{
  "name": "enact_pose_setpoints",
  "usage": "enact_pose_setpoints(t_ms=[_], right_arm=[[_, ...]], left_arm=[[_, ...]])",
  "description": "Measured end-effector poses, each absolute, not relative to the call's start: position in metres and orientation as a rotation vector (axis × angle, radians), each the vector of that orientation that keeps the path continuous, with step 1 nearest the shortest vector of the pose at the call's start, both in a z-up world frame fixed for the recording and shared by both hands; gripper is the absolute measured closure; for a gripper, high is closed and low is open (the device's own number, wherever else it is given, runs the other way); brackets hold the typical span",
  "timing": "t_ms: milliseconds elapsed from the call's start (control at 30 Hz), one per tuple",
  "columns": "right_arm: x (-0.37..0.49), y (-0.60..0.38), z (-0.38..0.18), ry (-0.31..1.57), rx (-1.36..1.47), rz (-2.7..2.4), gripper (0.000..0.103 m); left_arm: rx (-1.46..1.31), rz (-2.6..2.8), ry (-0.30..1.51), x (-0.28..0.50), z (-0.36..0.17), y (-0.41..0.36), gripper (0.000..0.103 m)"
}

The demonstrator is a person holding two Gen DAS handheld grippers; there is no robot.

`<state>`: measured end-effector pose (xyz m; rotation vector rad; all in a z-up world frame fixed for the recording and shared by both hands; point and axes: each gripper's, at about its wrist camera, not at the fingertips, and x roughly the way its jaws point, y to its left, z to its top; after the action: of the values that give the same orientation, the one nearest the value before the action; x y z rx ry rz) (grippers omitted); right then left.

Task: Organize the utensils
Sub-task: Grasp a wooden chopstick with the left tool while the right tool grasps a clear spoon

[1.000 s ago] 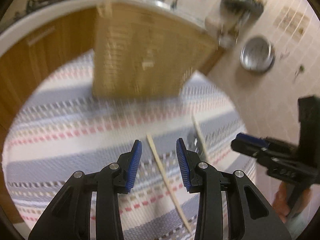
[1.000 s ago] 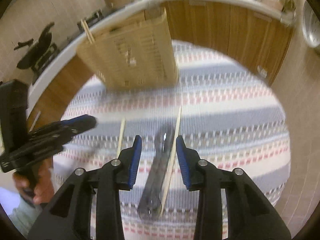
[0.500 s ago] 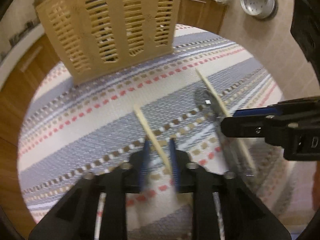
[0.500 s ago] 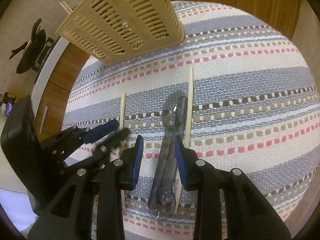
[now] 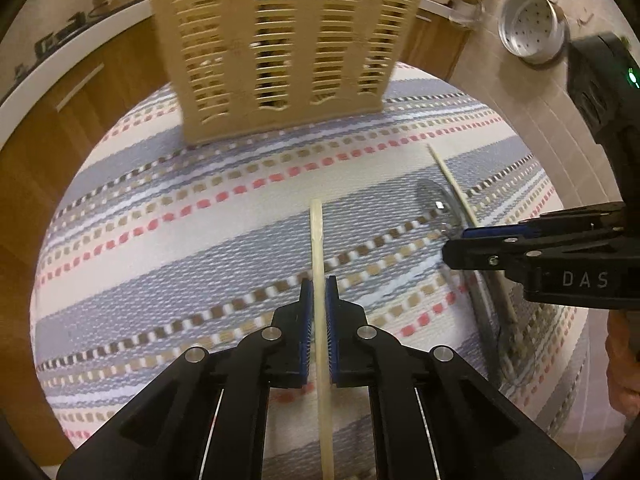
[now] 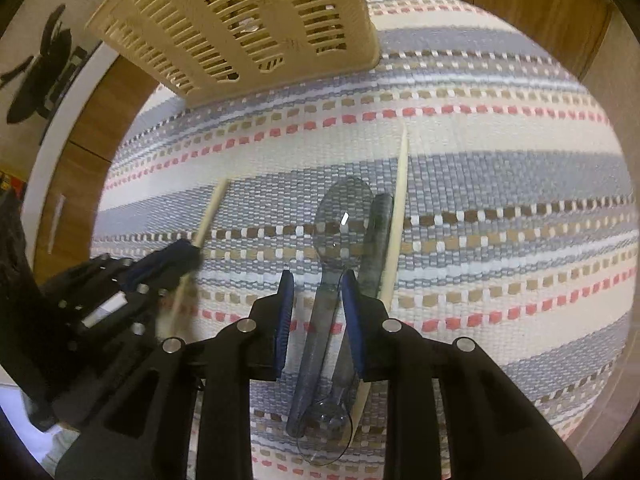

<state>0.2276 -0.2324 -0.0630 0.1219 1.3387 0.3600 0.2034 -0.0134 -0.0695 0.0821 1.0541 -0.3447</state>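
A home kitchen: wooden cabinets, white countertop, hanging strainer.

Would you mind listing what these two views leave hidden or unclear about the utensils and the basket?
- Basket contents: both wrist views show only blurred shapes behind its slats.
- Chopstick near end: left wrist view, cut off by the bottom edge between the left gripper's fingers.
- Second chopstick near end: right wrist view, hidden behind the right gripper.
- Clear spoons: overlapping; their number is uncertain.

"DAS" in white letters on right gripper body
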Motion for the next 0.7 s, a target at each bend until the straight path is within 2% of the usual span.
enact_pose_setpoints(t_ms=[300,700], right_arm=[[0.233,-0.186,-0.064,1.35,-0.106,0.295,0.081],[0.231,-0.166,-0.066,1.348,-0.169,0.291,0.082]], left_arm=[[-0.019,-0.396,1.16,0.221,-0.069,0.015,0.097],[0.178,-0.376,1.301,0.246,-0.069,-0.016,0.094]])
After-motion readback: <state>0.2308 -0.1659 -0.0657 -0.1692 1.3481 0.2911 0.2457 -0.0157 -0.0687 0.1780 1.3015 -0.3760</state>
